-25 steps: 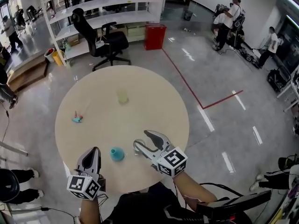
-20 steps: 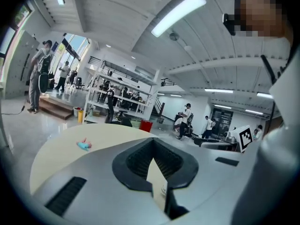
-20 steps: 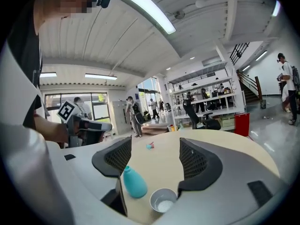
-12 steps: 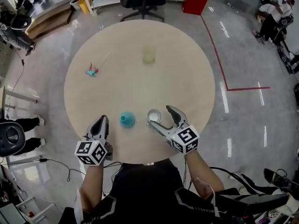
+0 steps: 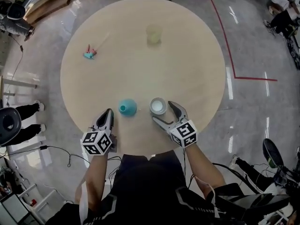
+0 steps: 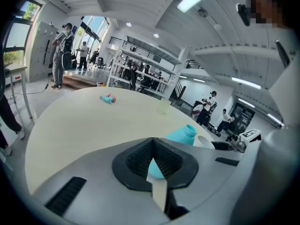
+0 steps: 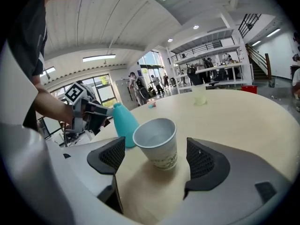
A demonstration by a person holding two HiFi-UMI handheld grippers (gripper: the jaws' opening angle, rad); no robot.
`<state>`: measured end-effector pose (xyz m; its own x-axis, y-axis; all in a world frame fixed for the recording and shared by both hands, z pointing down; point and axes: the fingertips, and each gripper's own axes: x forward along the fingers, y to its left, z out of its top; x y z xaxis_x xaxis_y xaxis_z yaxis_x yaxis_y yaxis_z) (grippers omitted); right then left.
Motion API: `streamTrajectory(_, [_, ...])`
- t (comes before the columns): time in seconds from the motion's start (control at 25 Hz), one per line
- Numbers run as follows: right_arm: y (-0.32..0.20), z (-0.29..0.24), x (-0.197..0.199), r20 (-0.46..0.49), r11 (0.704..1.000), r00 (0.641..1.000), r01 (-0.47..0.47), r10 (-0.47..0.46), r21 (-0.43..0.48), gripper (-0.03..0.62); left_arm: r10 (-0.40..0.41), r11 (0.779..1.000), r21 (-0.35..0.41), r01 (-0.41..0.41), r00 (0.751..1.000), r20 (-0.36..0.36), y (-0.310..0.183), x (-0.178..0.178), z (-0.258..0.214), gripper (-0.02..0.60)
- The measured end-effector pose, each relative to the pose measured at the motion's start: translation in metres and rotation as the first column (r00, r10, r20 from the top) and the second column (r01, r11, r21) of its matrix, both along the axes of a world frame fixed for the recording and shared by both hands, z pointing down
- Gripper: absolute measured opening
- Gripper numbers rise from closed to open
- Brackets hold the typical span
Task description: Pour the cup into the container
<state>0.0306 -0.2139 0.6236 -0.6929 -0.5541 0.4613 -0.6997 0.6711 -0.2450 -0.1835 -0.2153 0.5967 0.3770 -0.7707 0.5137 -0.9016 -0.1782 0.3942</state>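
A white paper cup (image 5: 158, 106) (image 7: 157, 142) stands upright near the table's front edge. My right gripper (image 5: 163, 112) (image 7: 157, 157) is open around it; its jaws have just been opening, and neither pad touches the cup. Just left of the cup stands a teal flask-shaped container (image 5: 127, 107) (image 7: 123, 123) (image 6: 180, 136). My left gripper (image 5: 108, 117) (image 6: 153, 159) is shut on nothing, low at the table edge, pointing at the container from a little to its left.
On the round beige table (image 5: 140, 69) a pale yellow-green cup (image 5: 153, 34) stands at the far side, and a small teal and red object (image 5: 89, 54) lies at the far left. People and a chair stand around on the grey floor.
Both grippers have come down toward the table's near edge. The right jaws have spread wider off the white cup, which now stands on the table between them.
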Motion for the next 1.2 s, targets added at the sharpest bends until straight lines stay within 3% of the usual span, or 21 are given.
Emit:
streamTrajectory(0.32, [0.000, 0.030, -0.002, -0.068, 1.000, 0.998, 0.011, -0.010, 0.017, 0.382, 0.023, 0.997, -0.068, -0.022, 1.000, 0.022, 0.008, 0.003, 0.035, -0.005])
streamTrajectory(0.64, [-0.007, 0.032, -0.005, -0.121, 0.998, 0.993, 0.013, -0.005, 0.061, 0.379, 0.049, 0.995, -0.086, -0.047, 0.999, 0.019, 0.015, 0.008, 0.042, -0.005])
streamTrajectory(0.68, [-0.007, 0.033, -0.005, -0.132, 0.998, 0.991, 0.016, -0.007, 0.068, 0.368, 0.050, 0.995, -0.085, -0.048, 0.999, 0.019, 0.015, 0.008, 0.042, -0.005])
streamTrajectory(0.76, [-0.006, 0.033, -0.005, -0.144, 0.997, 0.989, 0.025, -0.014, 0.074, 0.278, 0.055, 0.995, -0.081, -0.053, 0.998, 0.018, 0.014, 0.008, 0.041, -0.005])
streamTrajectory(1.2, [-0.012, 0.039, -0.010, -0.187, 0.996, 0.982, 0.038, -0.022, 0.084, 0.278, 0.065, 0.995, -0.074, -0.063, 0.998, 0.018, 0.012, 0.008, 0.042, -0.005])
